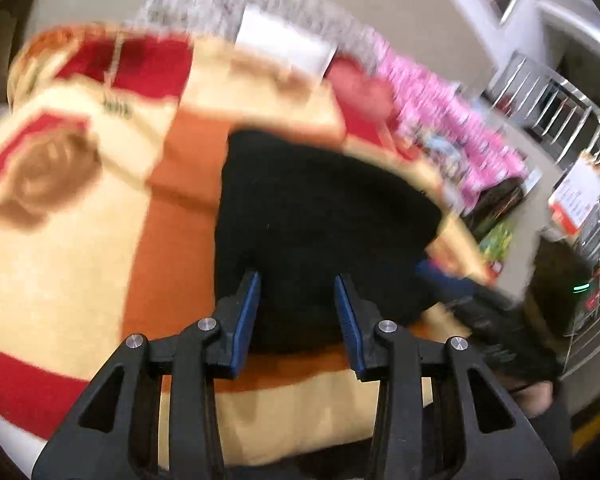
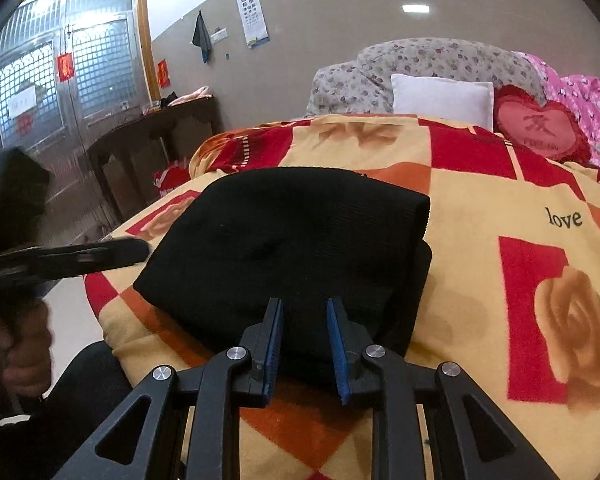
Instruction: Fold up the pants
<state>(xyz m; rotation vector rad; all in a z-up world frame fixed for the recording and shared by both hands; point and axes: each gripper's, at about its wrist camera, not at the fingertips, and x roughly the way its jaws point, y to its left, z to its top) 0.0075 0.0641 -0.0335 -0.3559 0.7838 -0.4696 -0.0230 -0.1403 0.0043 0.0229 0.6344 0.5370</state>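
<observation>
Black pants (image 2: 284, 248) lie folded into a thick block on the checked blanket (image 2: 480, 216) of the bed. Both the left gripper (image 1: 298, 312) and right gripper (image 2: 303, 344) stand apart, empty, at its near edge. Folding looks nearly done; next likely comes smoothing or a final fold. No containers show.

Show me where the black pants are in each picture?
Left wrist view: the folded black pants lie in the middle, just past the claw tips.
Right wrist view: the pants sit in the middle, slightly left.
Shared landmark: the white pillow at the far end of the bed.
</observation>
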